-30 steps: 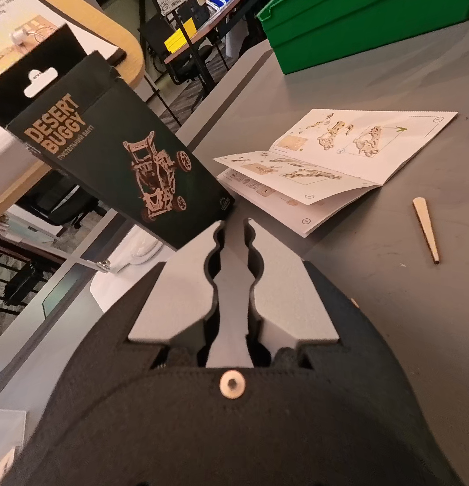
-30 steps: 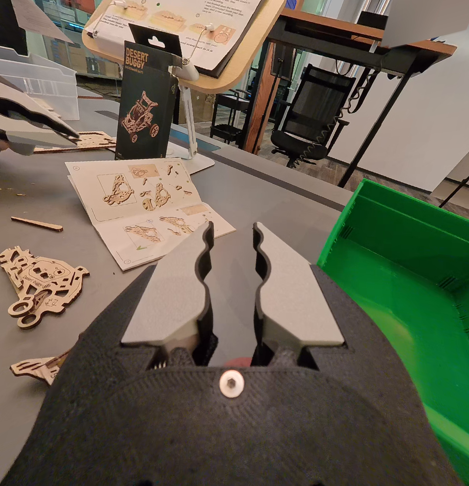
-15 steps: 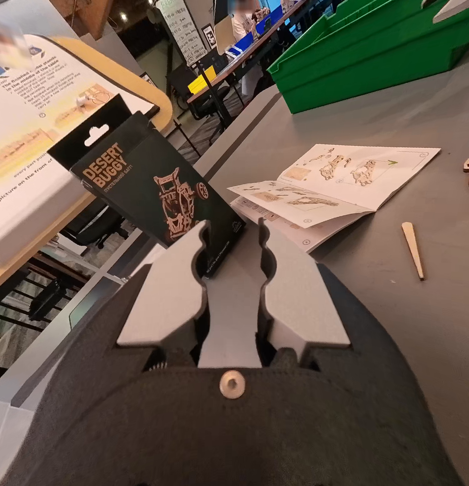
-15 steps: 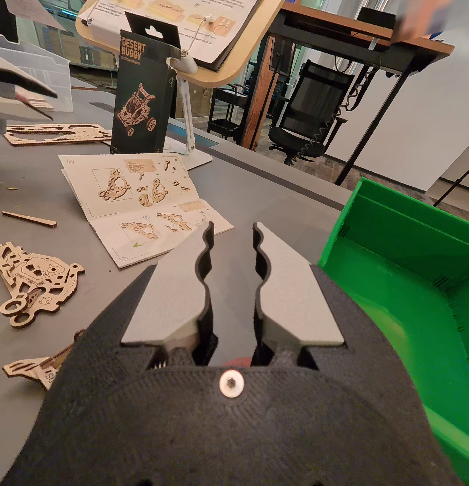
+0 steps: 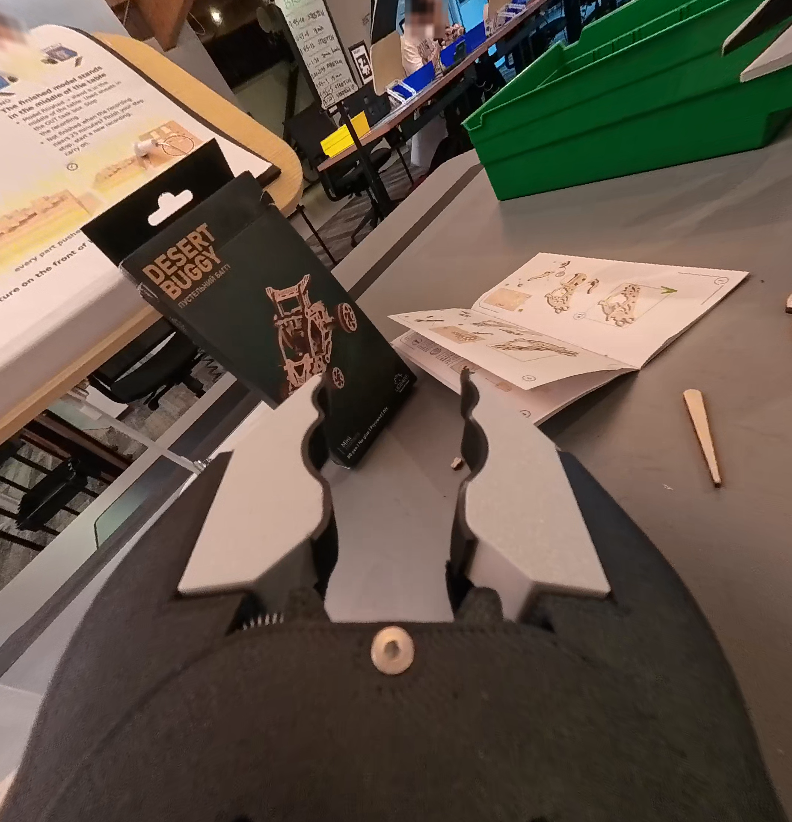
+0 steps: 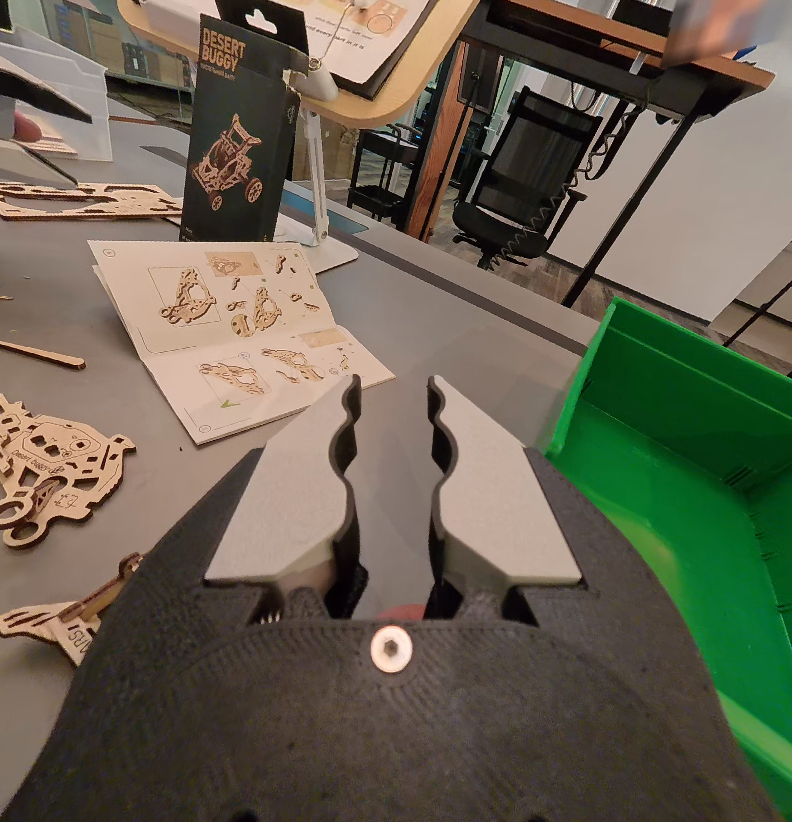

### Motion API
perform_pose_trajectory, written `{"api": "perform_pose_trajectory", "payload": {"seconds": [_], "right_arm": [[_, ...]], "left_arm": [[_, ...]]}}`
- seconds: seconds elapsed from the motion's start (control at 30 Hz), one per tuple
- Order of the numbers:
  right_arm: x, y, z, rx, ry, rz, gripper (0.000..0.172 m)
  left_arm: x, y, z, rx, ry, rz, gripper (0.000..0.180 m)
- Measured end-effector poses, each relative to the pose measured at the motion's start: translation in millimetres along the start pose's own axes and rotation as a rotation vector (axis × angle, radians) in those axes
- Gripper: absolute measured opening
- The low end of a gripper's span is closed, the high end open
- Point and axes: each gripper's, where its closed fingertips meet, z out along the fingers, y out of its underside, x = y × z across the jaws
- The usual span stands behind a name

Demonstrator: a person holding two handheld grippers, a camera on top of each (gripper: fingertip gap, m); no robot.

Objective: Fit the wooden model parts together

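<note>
Left gripper (image 5: 392, 391): released, bare, above desk (image 5: 652, 489). Right gripper (image 6: 392, 391): released, bare. Wooden model parts (image 6: 51, 467): flat on desk, beside open instruction booklet (image 6: 234, 329).

Matt grey surface (image 6: 429, 311); glossy green plastic bin (image 6: 696, 445) at three o'clock; pale laser-cut wooden parts (image 6: 51, 462) at nine; smooth paper booklet (image 6: 234, 329); dark cardboard box (image 6: 238, 133).

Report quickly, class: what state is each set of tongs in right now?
Left tongs: open, holding nothing.
Right tongs: open, holding nothing.
</note>
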Motion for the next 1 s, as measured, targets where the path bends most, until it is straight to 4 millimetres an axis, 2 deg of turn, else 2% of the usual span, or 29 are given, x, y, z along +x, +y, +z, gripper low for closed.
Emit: {"api": "perform_pose_trajectory", "payload": {"seconds": [0.43, 0.73, 0.83, 0.9, 1.0], "right_arm": [[-0.7, 0.4, 0.2, -0.002, -0.002, -0.003, 0.027], [-0.5, -0.2, -0.2, 0.002, -0.005, 0.002, 0.027], [-0.9, -0.2, 0.0, 0.001, -0.006, -0.001, 0.027], [-1.0, 0.0, 0.1, 0.0, -0.006, -0.001, 0.027], [-0.8, -0.2, 0.1, 0.001, -0.007, 0.002, 0.027]], "left_arm": [[2.6, -0.4, -0.4, 0.007, 0.016, -0.012, 0.044], [14.4, -15.9, -12.4, 0.014, 0.083, 0.05, 0.024], [21.6, -24.0, -17.2, 0.037, 0.116, 0.048, 0.008], [26.1, -18.5, -16.3, 0.011, 0.121, 0.075, 0.0], [33.5, -8.1, -14.3, -0.027, 0.137, 0.117, 0.0]]}}
